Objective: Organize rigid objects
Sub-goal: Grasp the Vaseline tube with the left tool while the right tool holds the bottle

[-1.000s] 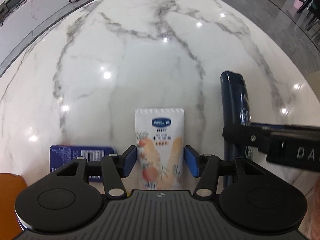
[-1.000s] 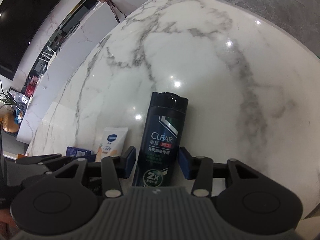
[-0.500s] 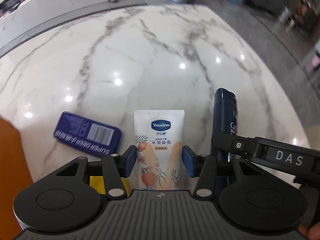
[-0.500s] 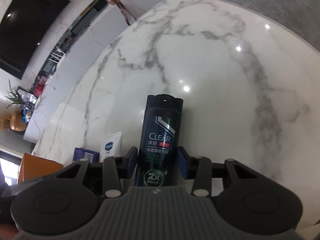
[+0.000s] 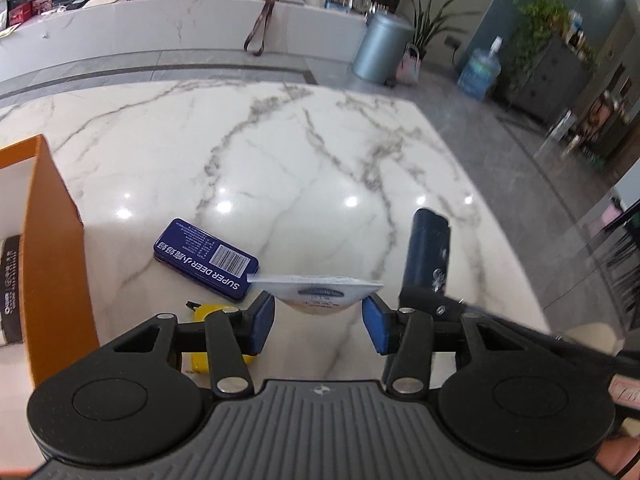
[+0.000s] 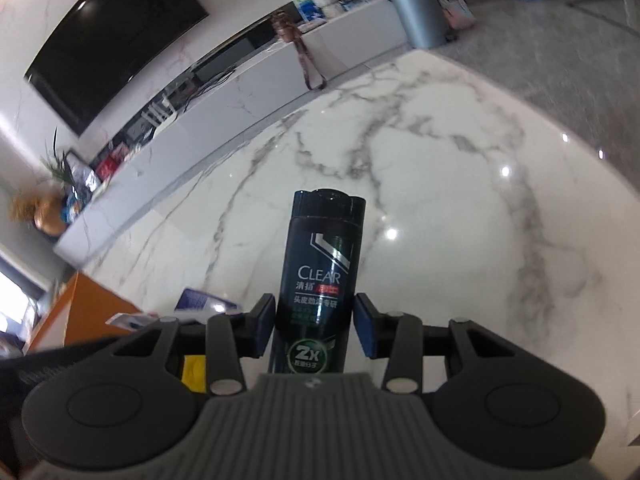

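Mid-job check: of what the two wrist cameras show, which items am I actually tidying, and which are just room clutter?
Job:
- Vaseline tube, between the closing left gripper
- Clear shampoo bottle, in the right gripper
- blue tin
- yellow object
- orange box

Clutter:
- grey bin
- water jug
- television
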Action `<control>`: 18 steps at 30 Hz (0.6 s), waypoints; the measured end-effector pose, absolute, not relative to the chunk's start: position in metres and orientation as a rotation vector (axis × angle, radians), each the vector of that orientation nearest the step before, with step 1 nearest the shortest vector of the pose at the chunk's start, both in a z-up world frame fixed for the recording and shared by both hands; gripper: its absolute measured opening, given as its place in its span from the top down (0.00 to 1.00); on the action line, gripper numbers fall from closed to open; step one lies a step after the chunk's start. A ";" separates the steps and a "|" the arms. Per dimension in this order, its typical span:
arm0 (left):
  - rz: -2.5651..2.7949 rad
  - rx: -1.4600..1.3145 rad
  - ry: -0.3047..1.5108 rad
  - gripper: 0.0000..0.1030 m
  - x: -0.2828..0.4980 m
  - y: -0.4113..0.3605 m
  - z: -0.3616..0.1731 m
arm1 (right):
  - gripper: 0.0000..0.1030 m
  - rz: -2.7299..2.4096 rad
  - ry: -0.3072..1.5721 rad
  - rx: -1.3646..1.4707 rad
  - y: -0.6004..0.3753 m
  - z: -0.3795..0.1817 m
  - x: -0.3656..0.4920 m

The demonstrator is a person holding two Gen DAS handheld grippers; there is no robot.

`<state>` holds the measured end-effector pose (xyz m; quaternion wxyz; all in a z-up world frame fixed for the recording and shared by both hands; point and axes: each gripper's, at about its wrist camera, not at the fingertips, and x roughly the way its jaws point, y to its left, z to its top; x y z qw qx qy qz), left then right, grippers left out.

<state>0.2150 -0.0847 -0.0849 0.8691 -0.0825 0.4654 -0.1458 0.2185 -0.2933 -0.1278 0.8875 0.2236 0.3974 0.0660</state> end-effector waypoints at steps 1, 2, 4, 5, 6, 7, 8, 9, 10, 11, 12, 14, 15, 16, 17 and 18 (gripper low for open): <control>-0.322 -0.183 0.971 0.91 0.213 -0.083 -0.082 | 0.57 0.145 0.821 0.448 -0.290 -0.124 0.215; -0.324 -0.189 0.972 0.91 0.211 -0.081 -0.078 | 0.57 0.156 0.817 0.438 -0.288 -0.121 0.211; -0.318 -0.191 0.958 0.94 0.207 -0.078 -0.072 | 0.57 0.178 0.817 0.422 -0.282 -0.113 0.204; -0.322 -0.197 0.949 0.94 0.205 -0.075 -0.069 | 0.57 0.192 0.819 0.410 -0.279 -0.110 0.201; -0.322 -0.209 0.945 0.95 0.203 -0.072 -0.068 | 0.57 0.203 0.822 0.393 -0.274 -0.107 0.199; -0.321 -0.222 0.944 0.95 0.202 -0.070 -0.068 | 0.57 0.207 0.823 0.374 -0.270 -0.105 0.197; -0.321 -0.228 0.943 0.95 0.199 -0.068 -0.067 | 0.57 0.204 0.827 0.351 -0.266 -0.103 0.195; -0.326 -0.228 0.943 0.95 0.196 -0.067 -0.066 | 0.57 0.198 0.833 0.335 -0.263 -0.103 0.193; -0.328 -0.222 0.943 0.95 0.193 -0.066 -0.066 | 0.57 0.192 0.839 0.332 -0.263 -0.104 0.192; -0.331 -0.217 0.946 0.95 0.192 -0.065 -0.066 | 0.57 0.183 0.847 0.339 -0.266 -0.105 0.191; -0.332 -0.211 0.948 0.93 0.191 -0.065 -0.068 | 0.57 0.171 0.857 0.354 -0.270 -0.107 0.190; -0.344 -0.184 0.955 0.93 0.190 -0.068 -0.071 | 0.57 0.144 0.884 0.402 -0.278 -0.111 0.191; -0.353 -0.156 0.960 0.92 0.191 -0.072 -0.073 | 0.57 0.135 0.896 0.427 -0.282 -0.113 0.192; -0.360 -0.123 0.964 0.88 0.192 -0.075 -0.075 | 0.57 0.131 0.904 0.457 -0.286 -0.115 0.194; -0.368 -0.088 0.967 0.85 0.191 -0.078 -0.077 | 0.57 0.128 0.907 0.483 -0.289 -0.115 0.195; -0.368 -0.055 0.970 0.82 0.193 -0.082 -0.079 | 0.57 0.126 0.904 0.497 -0.292 -0.115 0.195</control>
